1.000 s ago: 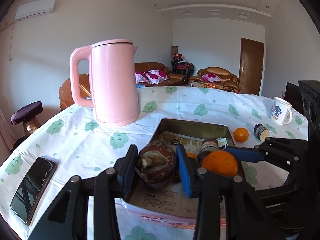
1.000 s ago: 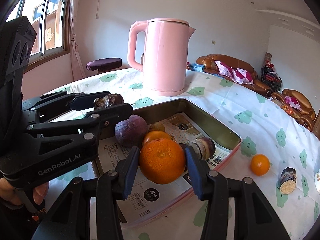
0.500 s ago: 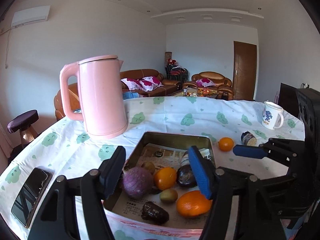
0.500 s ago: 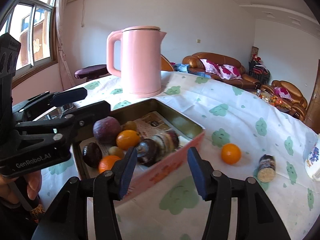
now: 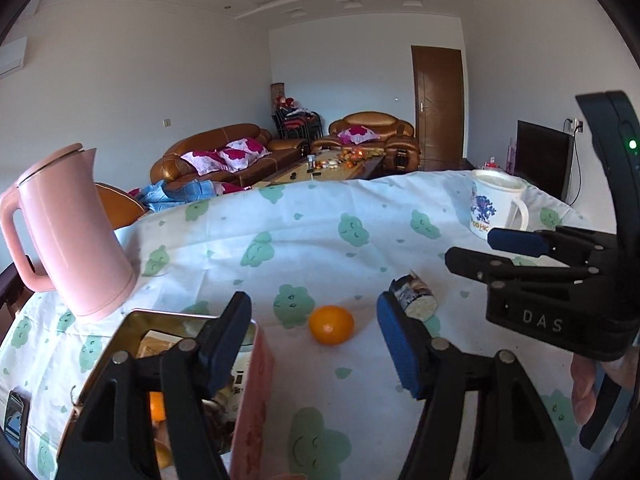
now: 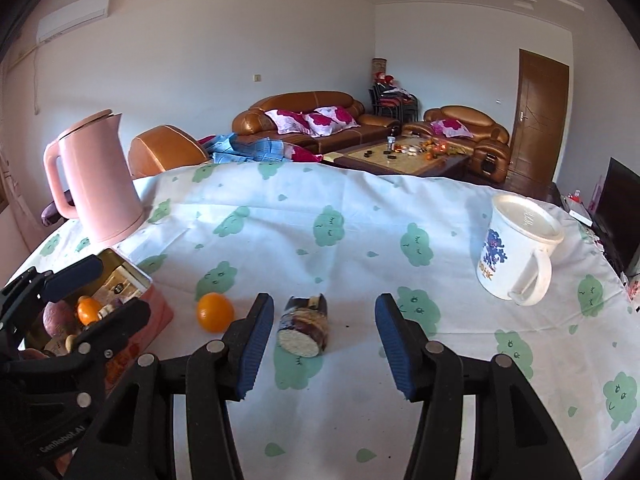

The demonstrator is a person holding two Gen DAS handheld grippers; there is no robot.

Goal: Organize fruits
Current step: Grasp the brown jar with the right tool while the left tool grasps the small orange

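A small orange [image 5: 331,324] lies on the tablecloth right of the pink tin tray [image 5: 256,392]; it also shows in the right wrist view [image 6: 215,312]. A cut dark fruit piece [image 6: 304,326] with a white face lies to its right, also in the left wrist view [image 5: 414,298]. The tray [image 6: 158,304] holds several fruits. My left gripper [image 5: 314,344] is open and empty, with the orange just beyond its fingertips. My right gripper [image 6: 324,344] is open and empty, the cut piece between its fingers near the left one.
A pink kettle [image 6: 94,188] stands behind the tray, also in the left wrist view [image 5: 68,232]. A white lidded mug [image 6: 516,248] stands at the right. A phone [image 5: 14,426] lies at the table's left edge. The cloth has green cloud prints.
Both grippers let go of their fruits into the tray, opened, and swung right. The left now faces the loose orange, the right the cut fruit piece.
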